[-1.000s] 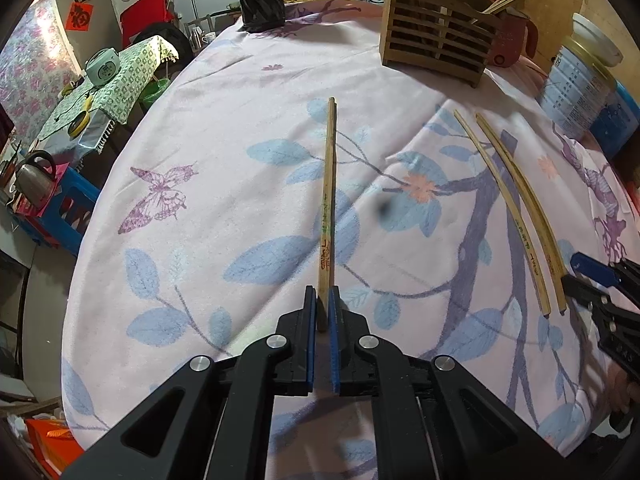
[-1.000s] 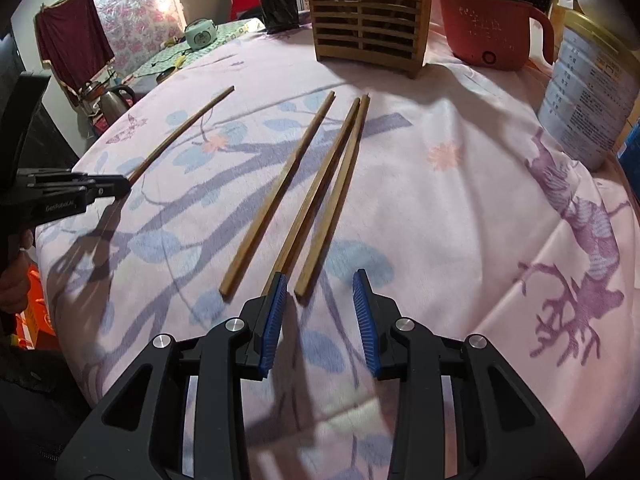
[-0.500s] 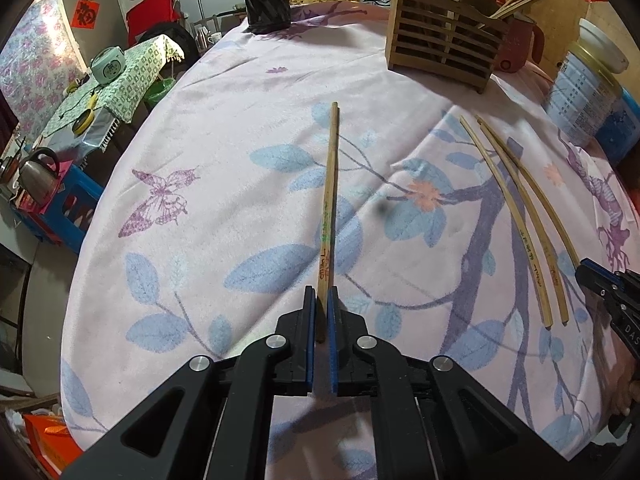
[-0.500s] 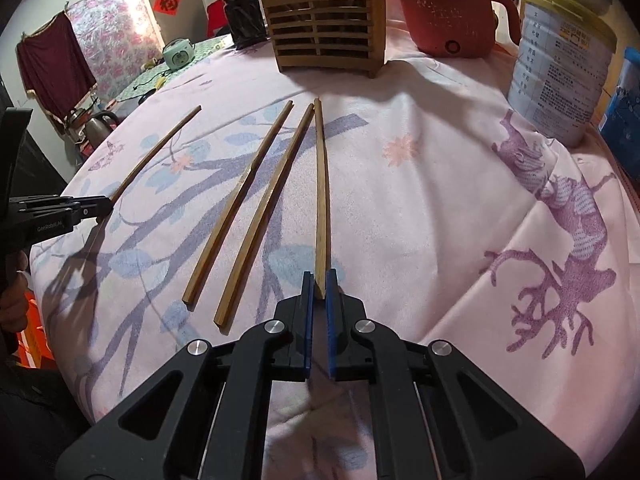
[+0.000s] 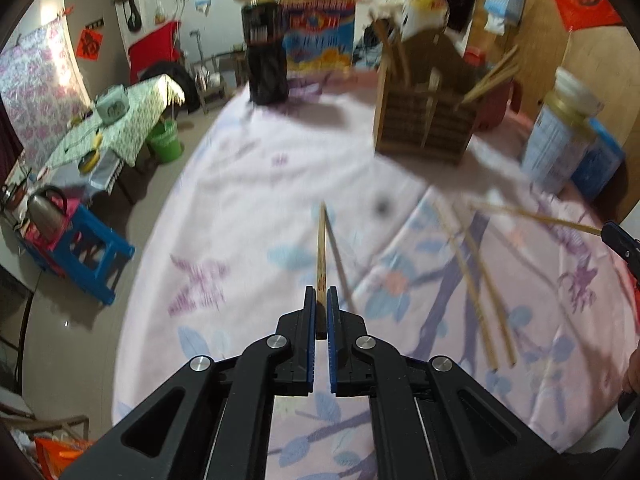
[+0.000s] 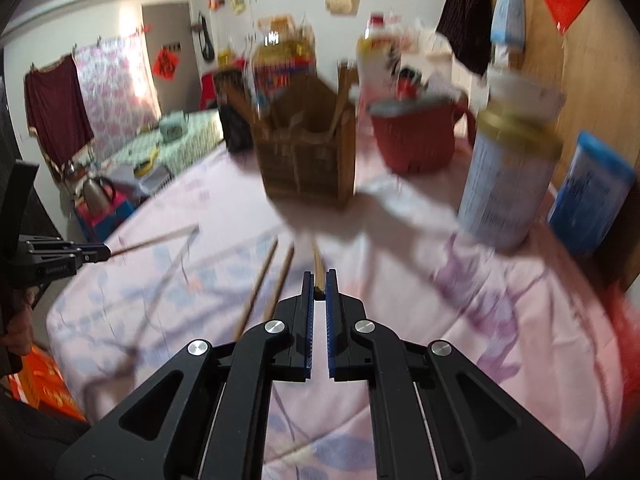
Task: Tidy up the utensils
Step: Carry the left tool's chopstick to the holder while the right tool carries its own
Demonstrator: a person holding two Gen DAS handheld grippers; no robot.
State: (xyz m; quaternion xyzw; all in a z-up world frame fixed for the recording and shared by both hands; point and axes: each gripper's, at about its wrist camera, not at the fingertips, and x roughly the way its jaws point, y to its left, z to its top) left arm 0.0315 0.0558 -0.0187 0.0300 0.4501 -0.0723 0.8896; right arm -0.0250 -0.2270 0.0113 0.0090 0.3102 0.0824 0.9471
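The left gripper (image 5: 321, 300), black with blue-lined pads, is clamped on the near end of a long bamboo chopstick (image 5: 321, 248), which points forward over the pink floral tablecloth (image 5: 248, 184) — its thin shadow falls on the cloth just to its right. The right gripper (image 6: 319, 286) likewise has its jaws pinched narrow on the end of a second bamboo chopstick (image 6: 318, 266), whose far end is lost in blur. In the left wrist view that second stick (image 5: 532, 216) crosses in from the right edge, clear of the cloth.

Two more bamboo chopsticks (image 6: 266, 284) lie side by side on the cloth, just left of the right gripper's held stick. Beyond them stands the slatted wooden utensil holder (image 6: 308, 160) with several sticks already upright in it. Beside it sit a red pot with a handle (image 6: 416, 136), a tall pale-blue tin with a gold rim (image 6: 508, 176) and a blue box (image 6: 592, 192) — all blurred.
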